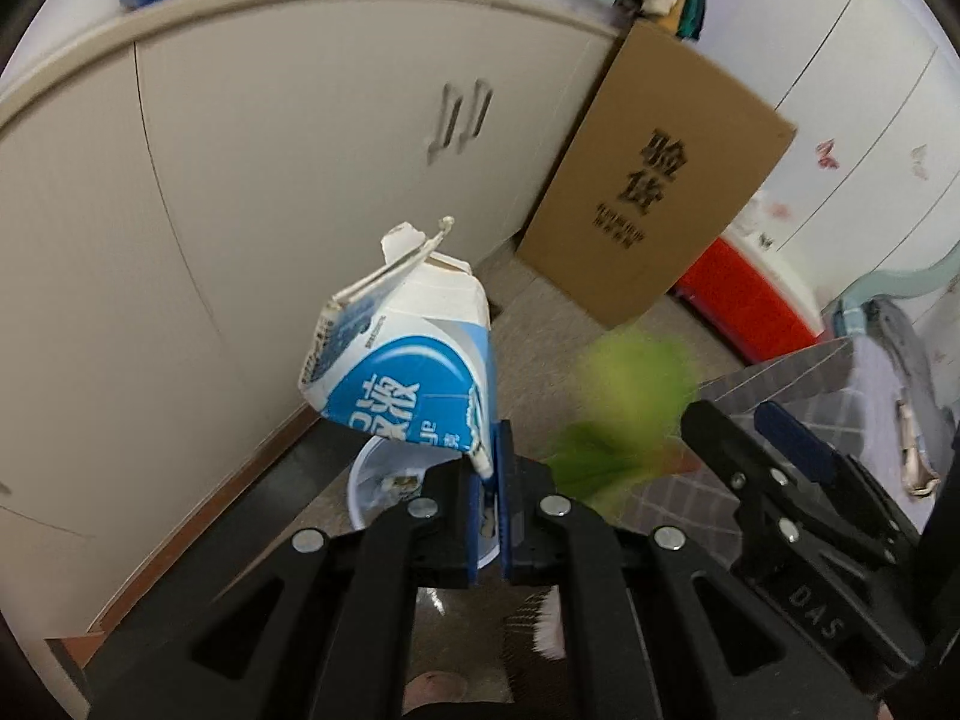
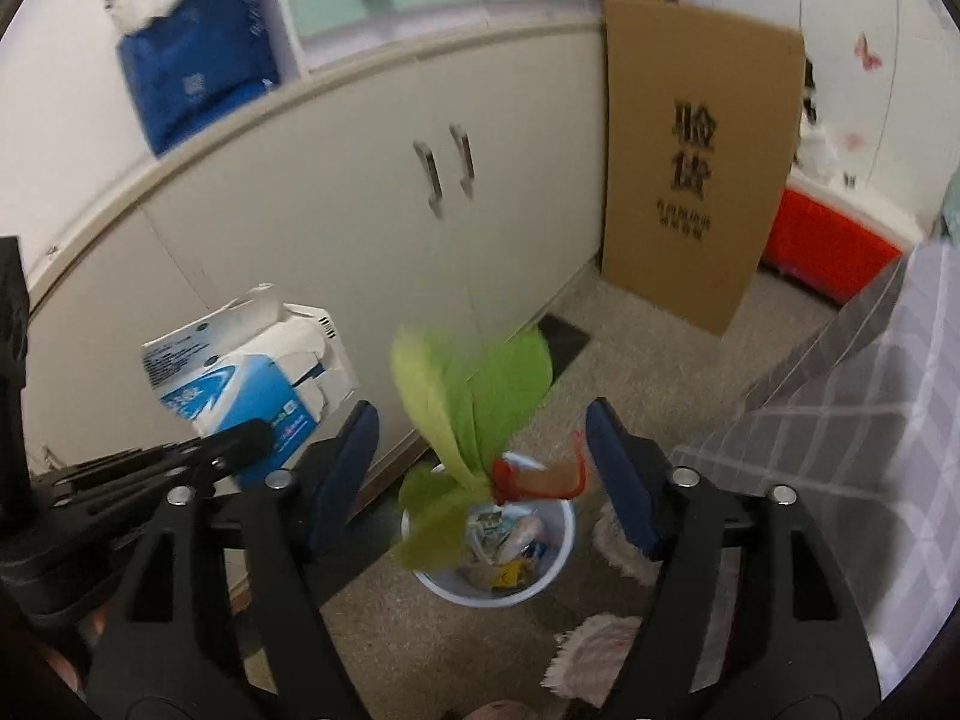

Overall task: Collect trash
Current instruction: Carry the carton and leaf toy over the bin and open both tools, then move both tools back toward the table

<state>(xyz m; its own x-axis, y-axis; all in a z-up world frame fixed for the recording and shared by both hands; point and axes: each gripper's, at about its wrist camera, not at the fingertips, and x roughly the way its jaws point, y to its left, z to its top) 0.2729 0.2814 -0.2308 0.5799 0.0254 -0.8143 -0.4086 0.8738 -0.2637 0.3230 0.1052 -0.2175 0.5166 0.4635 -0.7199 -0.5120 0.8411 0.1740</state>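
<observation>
My left gripper [image 1: 489, 480] is shut on the lower edge of a blue and white milk carton [image 1: 402, 360] with a torn-open top. The carton is held up above a white trash bin [image 1: 366, 480]. In the right wrist view, the same bin [image 2: 558, 564] stands on the floor with several scraps inside. Above it a green leafy vegetable [image 2: 474, 396] with a red band at its stem is blurred in the air. It sits between the wide-apart jaws of my right gripper [image 2: 480, 462] and touches neither pad. The carton [image 2: 240, 384] and left gripper [image 2: 240, 444] show at the left.
A beige cabinet [image 2: 360, 210] runs along the back, with a tall cardboard box [image 2: 690, 180] leaning at its right end and a red crate [image 2: 828, 252] beyond. A checked grey cloth [image 2: 840, 420] fills the right. Fluffy pink slippers [image 2: 594, 654] lie near the bin, and a dark mat [image 2: 564, 336] lies behind it.
</observation>
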